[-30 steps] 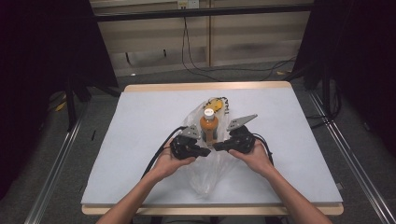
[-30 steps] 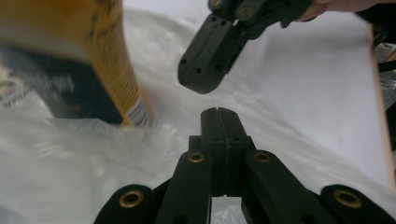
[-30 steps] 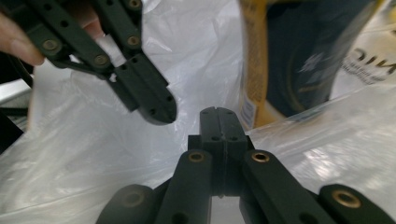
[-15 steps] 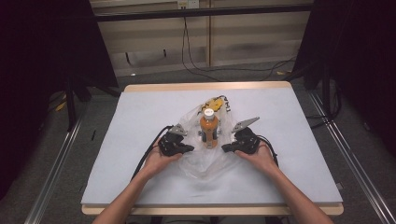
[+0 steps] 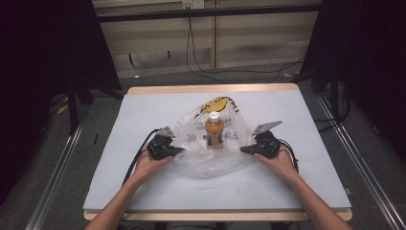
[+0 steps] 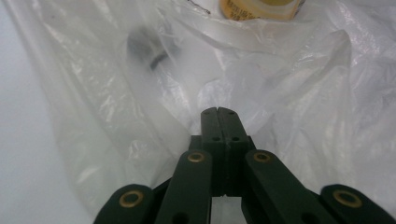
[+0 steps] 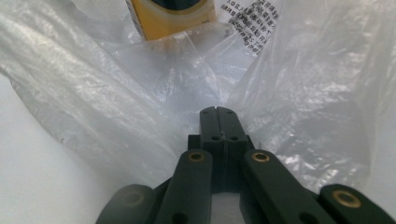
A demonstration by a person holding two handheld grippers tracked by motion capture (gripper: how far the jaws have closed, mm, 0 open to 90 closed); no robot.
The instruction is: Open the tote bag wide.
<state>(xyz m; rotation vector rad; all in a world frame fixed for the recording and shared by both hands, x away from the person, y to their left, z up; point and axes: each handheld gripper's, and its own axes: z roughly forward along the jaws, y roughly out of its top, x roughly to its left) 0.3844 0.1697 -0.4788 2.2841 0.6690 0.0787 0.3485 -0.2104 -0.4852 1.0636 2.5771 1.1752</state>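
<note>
An orange drink bottle [image 5: 214, 130] with a white cap stands upright inside a clear plastic bag [image 5: 210, 162] at the middle of the table. My left gripper [image 5: 178, 150] is shut on the bag's left edge, and my right gripper [image 5: 243, 149] is shut on its right edge. The bag is spread wide and low between them. In the left gripper view the closed jaws of the left gripper [image 6: 218, 111] pinch crinkled film of the bag [image 6: 116, 93], with the bottle's base [image 6: 261, 7] beyond. The right gripper view shows the right gripper [image 7: 218, 109] likewise shut on the bag [image 7: 93, 93] below the bottle [image 7: 170, 16].
A white mat [image 5: 143, 110] covers the table, with a wooden rim [image 5: 210, 89] at the far edge. Part of the bag with yellow print [image 5: 221, 103] lies behind the bottle. Metal rails [image 5: 57, 167] run along both sides of the table, and cables [image 5: 201, 67] lie on the floor beyond.
Both hands have moved apart and down, the left one leftward and the right one rightward, pulling the bag wider and flatter. The bottle has stayed upright in place.
</note>
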